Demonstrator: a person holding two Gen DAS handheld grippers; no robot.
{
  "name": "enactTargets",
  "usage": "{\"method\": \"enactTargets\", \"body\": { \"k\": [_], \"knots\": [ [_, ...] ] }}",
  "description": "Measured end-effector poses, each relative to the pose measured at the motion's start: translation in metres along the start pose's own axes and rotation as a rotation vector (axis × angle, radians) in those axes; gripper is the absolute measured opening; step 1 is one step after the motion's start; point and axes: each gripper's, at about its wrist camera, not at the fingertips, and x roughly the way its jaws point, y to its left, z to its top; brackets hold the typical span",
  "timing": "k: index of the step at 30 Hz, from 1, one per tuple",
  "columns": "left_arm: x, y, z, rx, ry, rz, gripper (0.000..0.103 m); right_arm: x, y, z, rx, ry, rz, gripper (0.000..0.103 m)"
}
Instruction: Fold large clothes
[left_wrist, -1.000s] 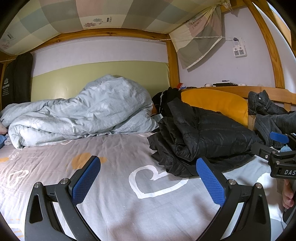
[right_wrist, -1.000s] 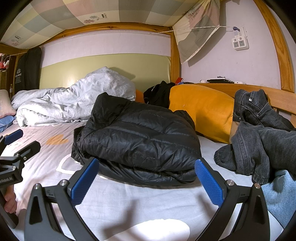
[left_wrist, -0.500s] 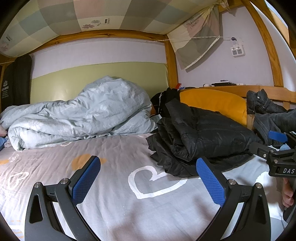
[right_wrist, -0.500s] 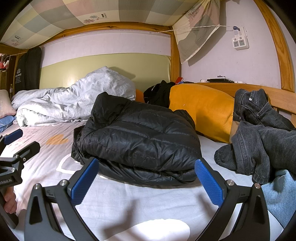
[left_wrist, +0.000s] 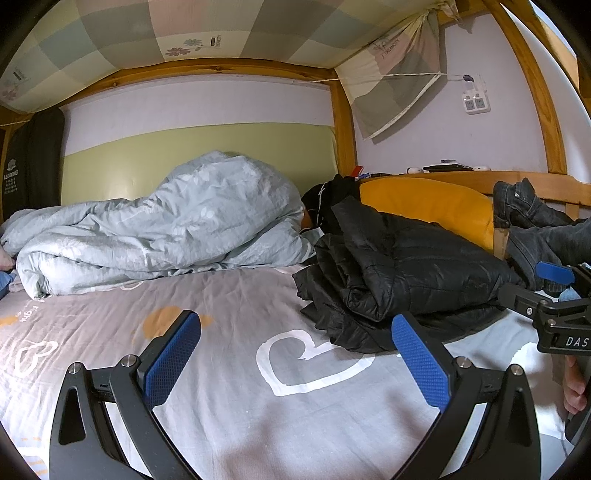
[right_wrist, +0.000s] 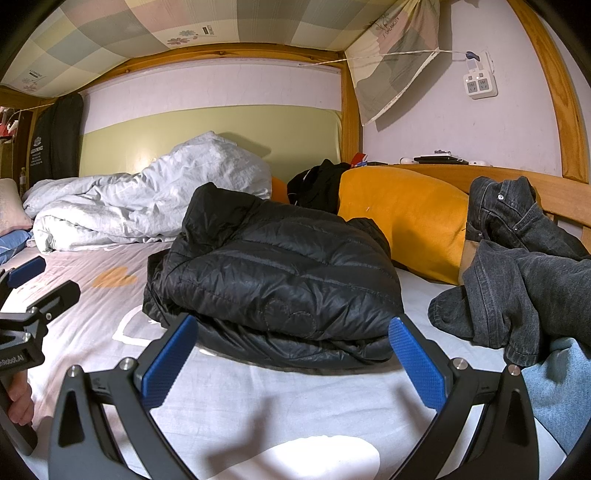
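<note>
- Both grippers are hanging low over the bed sheet (left_wrist: 229, 373) with nothing between the fingers: my left gripper (left_wrist: 295, 354) is standing wide open, and my right gripper (right_wrist: 291, 354) is wide open too.
- Almost nothing is changing against one second ago; the left view is only drifting a little, and the black puffer jacket (right_wrist: 280, 273) is lying exactly as before.
- To me this is meaning that the fold is finished, or that I am pausing before the next garment.
- The jacket is resting folded in a thick bundle on the sheet, just beyond my right gripper and to the far right of my left one.
- Dark jeans (right_wrist: 517, 280) are lying crumpled at the right, still unfolded, beside the orange cushion (right_wrist: 402, 221).
- The grey duvet (left_wrist: 166, 229) is heaped at the far left.
- I am seeing no basket, box or other container here, so nothing is holding the clothes.
</note>
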Motion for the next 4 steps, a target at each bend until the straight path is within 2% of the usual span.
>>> {"method": "enactTargets", "body": {
  "k": [4],
  "knots": [
    [0.0001,0.0008,0.0001,-0.001,0.001,-0.001,0.103,-0.0001,0.0,0.0001,0.0,0.0,0.0,0.103]
  ]
}}
